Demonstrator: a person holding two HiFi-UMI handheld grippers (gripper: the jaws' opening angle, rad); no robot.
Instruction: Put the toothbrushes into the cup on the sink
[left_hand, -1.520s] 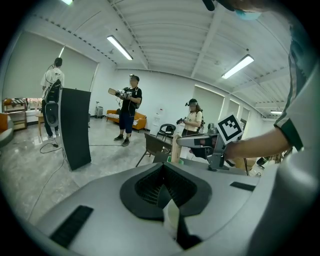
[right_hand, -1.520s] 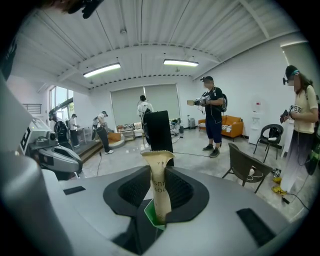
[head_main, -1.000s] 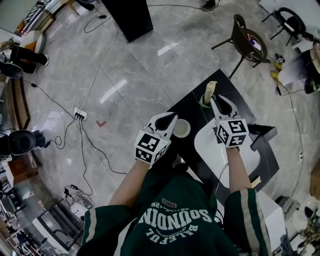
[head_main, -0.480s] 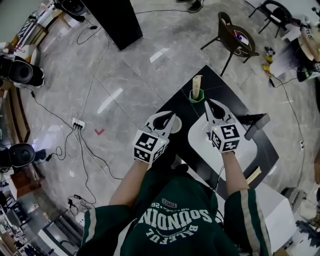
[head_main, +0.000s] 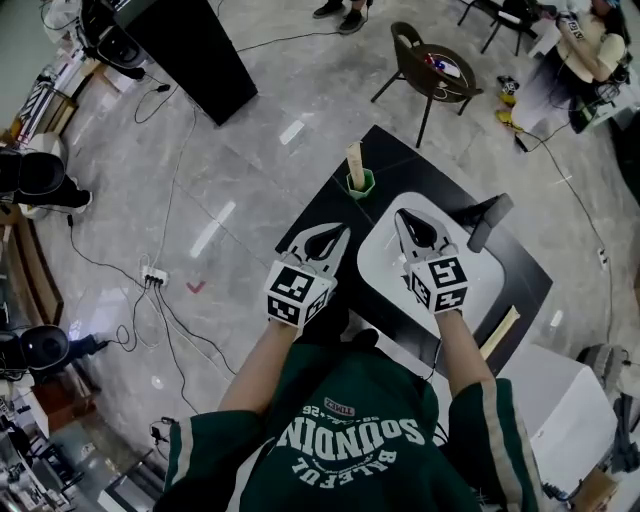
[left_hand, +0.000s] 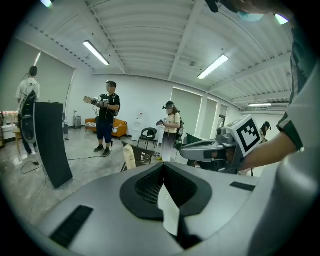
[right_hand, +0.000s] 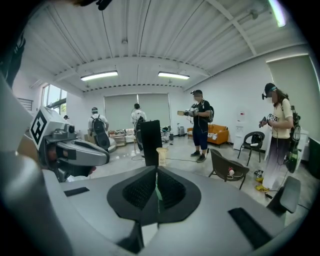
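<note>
Our left hand-held gripper (head_main: 345, 232) and right hand-held gripper (head_main: 400, 218) have pulled back from the green cup (head_main: 361, 184). Both are closed with nothing in them. One toothbrush (head_main: 354, 158) stands in the cup. We think another toothbrush (head_main: 500, 332) lies on the worktop (head_main: 330, 205) far from the cup, still waiting.

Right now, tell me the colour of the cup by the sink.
The cup is green; head view shows it best.

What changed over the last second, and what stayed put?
The right gripper drew back from the pale toothbrush in the green cup to over the white sink basin, jaws now shut and empty. The left gripper backed off too, jaws shut. Toothbrush and cup stayed put.
</note>
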